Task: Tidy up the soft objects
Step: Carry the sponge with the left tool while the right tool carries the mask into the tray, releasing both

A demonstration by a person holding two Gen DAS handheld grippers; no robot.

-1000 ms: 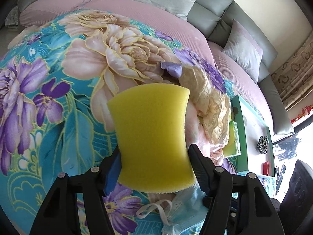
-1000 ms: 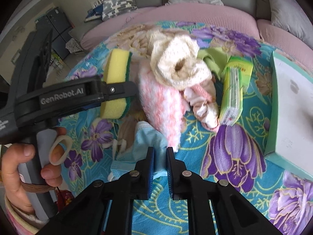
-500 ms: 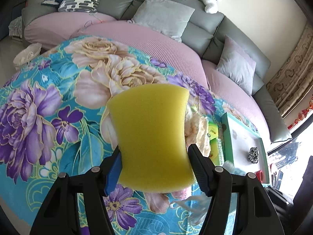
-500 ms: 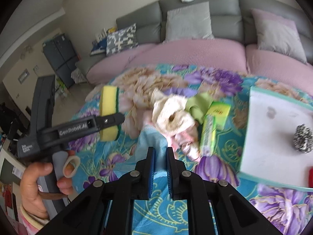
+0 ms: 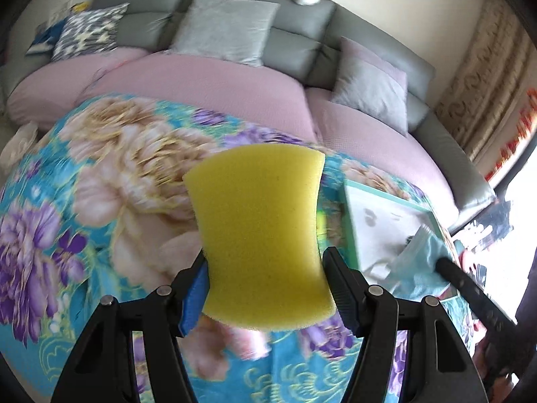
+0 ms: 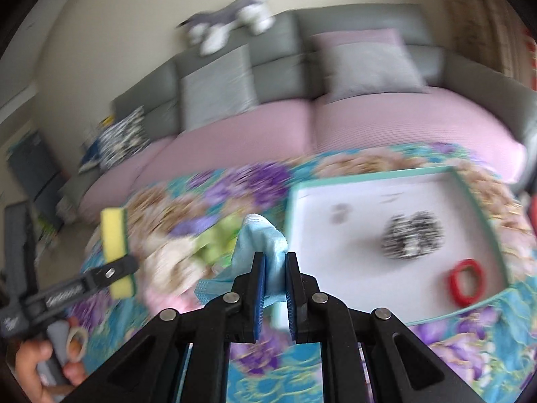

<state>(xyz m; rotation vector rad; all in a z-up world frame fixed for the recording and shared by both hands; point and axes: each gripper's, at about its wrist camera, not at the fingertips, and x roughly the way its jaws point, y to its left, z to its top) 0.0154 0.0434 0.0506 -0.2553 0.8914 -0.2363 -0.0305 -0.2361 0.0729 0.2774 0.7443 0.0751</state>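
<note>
My left gripper (image 5: 263,262) is shut on a yellow sponge (image 5: 258,231) with a green scrub side and holds it above the floral cloth; the sponge also shows in the right wrist view (image 6: 114,245). My right gripper (image 6: 275,262) is shut on a light blue cloth (image 6: 260,238), lifted off the table; the cloth also shows in the left wrist view (image 5: 419,265). A white tray with a teal rim (image 6: 369,173) lies to the right. It holds a black-and-white scrunchie (image 6: 411,235) and a red ring (image 6: 466,282).
A pile of soft things lies left of the tray: a cream knit piece (image 6: 171,262), a green item (image 6: 218,245) and pink fabric, all blurred. A pink-covered sofa (image 5: 208,80) with grey cushions stands behind the table.
Both grippers have risen and swung right toward the tray. The right gripper has lifted the blue cloth off the table. The left gripper still holds the sponge.
</note>
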